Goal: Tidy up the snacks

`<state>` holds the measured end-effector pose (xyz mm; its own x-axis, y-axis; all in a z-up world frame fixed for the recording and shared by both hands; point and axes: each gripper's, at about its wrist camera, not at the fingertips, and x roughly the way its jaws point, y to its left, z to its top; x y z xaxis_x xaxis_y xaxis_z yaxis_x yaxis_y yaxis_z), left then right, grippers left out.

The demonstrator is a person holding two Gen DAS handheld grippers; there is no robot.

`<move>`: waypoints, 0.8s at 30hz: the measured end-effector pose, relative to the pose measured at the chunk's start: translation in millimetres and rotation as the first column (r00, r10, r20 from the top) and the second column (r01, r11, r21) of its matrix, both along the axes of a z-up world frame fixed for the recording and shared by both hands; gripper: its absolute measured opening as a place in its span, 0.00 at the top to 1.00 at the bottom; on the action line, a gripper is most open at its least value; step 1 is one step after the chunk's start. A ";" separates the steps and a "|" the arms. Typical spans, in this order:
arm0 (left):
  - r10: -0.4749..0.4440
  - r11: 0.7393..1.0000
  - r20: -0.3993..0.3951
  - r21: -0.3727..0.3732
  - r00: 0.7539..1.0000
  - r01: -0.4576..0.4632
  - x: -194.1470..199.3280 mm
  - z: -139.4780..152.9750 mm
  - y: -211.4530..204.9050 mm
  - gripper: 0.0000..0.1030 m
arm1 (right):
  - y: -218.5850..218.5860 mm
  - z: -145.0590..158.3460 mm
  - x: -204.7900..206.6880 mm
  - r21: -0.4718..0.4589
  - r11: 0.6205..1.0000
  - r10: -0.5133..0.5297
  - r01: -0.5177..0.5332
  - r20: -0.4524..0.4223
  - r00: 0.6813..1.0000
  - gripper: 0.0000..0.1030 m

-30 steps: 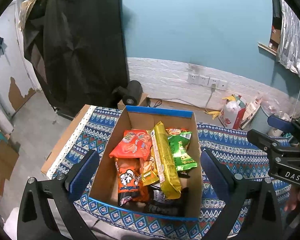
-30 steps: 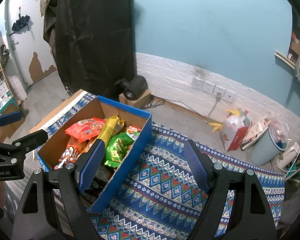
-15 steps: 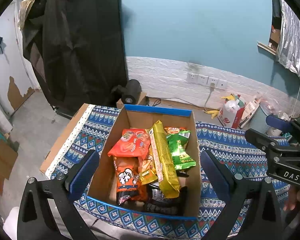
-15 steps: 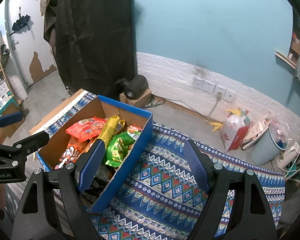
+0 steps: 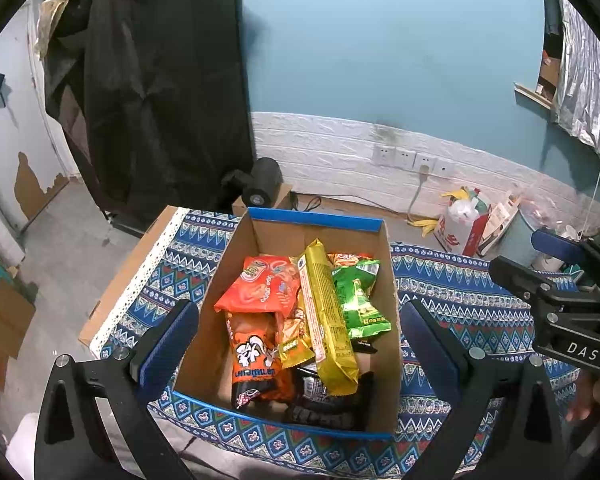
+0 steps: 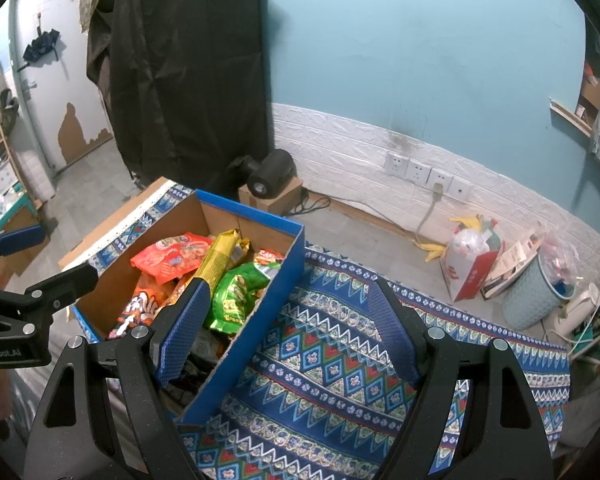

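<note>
I hold my left hand-held gripper above the cardboard box with its jaws spread wide, one finger outside each long wall of the box, and nothing between the pads. The box sits on the patterned cloth that covers the desk, close to the desk's near edge and toward its left end, with its blue rim facing me. Inside it the snacks lie in a loose heap: an orange chip bag against the left wall, a second orange packet below it, a long yellow packet running down the middle on top of the others, a green bag against the right wall, and dark wrappers at the near end. My right hand-held gripper hangs over the right side of the box, also wide apart and empty; its left finger is above the snacks, its right finger above bare cloth. From the right wrist view the stretch of desk to the right of the box carries only the cloth.
</note>
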<state>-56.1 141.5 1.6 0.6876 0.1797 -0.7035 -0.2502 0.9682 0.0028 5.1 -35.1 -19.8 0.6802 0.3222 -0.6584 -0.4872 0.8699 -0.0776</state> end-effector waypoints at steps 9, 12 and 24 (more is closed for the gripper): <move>-0.001 1.000 0.001 0.000 1.000 0.001 -0.7 1.0 -0.1 0.01 | 0.3 -0.3 0.7 0.000 1.000 0.000 0.000 0.000 1.000 0.23; -0.004 1.000 0.002 0.002 1.000 0.004 -0.7 1.1 -1.5 0.01 | 0.4 -0.2 0.8 -0.001 1.000 0.000 0.000 0.002 1.000 0.23; 0.007 1.000 -0.003 0.001 1.000 -0.007 -0.6 -0.4 -1.6 0.01 | 0.7 -0.1 0.6 -0.003 1.000 0.000 0.000 -0.001 1.000 0.23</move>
